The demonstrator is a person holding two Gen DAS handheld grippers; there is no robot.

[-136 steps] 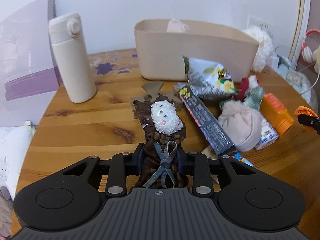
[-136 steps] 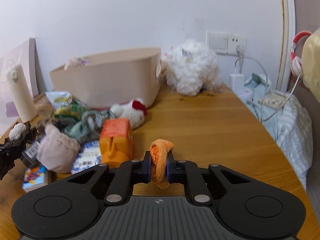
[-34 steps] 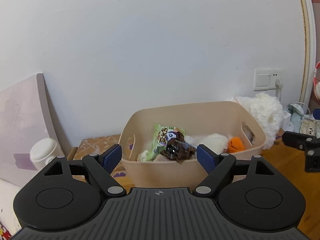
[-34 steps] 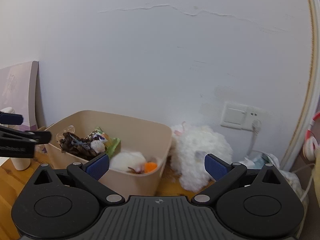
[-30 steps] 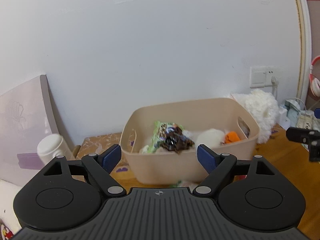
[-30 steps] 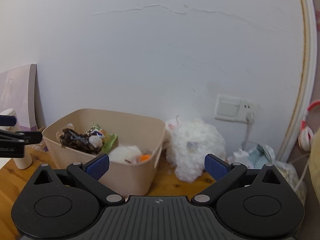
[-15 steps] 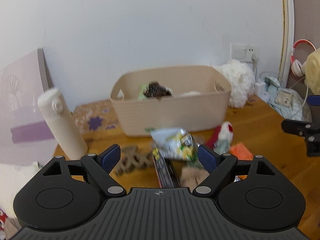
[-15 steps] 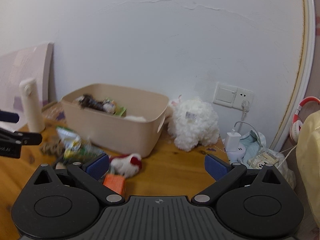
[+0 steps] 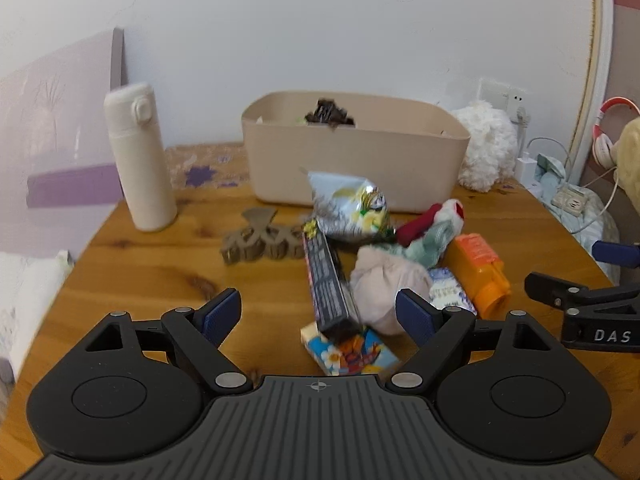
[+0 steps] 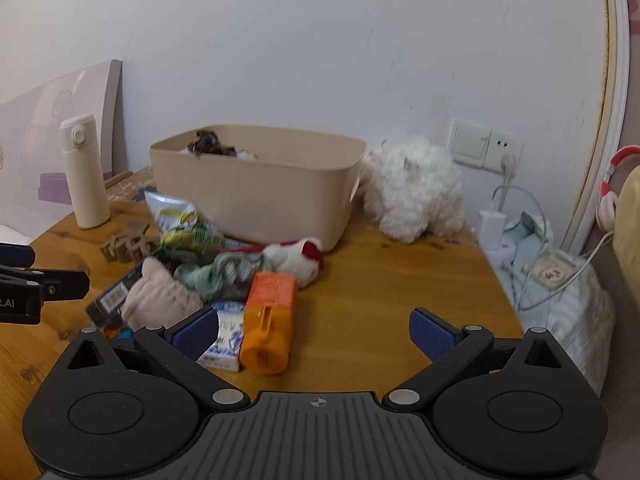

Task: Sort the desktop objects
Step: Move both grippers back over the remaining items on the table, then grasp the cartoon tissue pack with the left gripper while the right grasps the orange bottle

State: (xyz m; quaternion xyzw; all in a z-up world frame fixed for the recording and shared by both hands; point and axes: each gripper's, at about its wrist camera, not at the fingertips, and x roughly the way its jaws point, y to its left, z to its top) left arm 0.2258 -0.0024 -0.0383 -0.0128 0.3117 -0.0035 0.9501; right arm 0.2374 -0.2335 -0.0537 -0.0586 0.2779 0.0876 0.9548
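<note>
A beige bin [image 9: 352, 160] [image 10: 256, 188] stands at the back of the wooden table [image 9: 152, 264], with a dark brown doll [image 9: 328, 114] poking over its rim. In front lies a pile: a silver snack bag [image 9: 352, 208], a long black box [image 9: 328, 280], a pink cloth bundle [image 9: 384, 284] [image 10: 160, 300], an orange bottle [image 9: 478, 272] [image 10: 268, 320], a small blue-white carton [image 10: 226, 340], a colourful small box [image 9: 348, 350], a green cloth [image 10: 220, 274] and a red-and-white plush [image 10: 296, 258]. My left gripper [image 9: 318, 314] is open above the black box's near end. My right gripper [image 10: 314, 330] is open beside the orange bottle.
A cream flask [image 9: 140, 160] stands at the left, a tan hair claw [image 9: 260, 240] beside the pile. A white fluffy toy [image 10: 416, 188] sits right of the bin. Chargers and cables [image 10: 520, 224] lie by the wall socket past the table's right edge. A lilac board [image 9: 60, 128] leans at the left.
Both grippers, empty since dropping the doll and orange cloth into the bin, have drawn back and sunk, so the pile has come into view below them. Jaws stay open.
</note>
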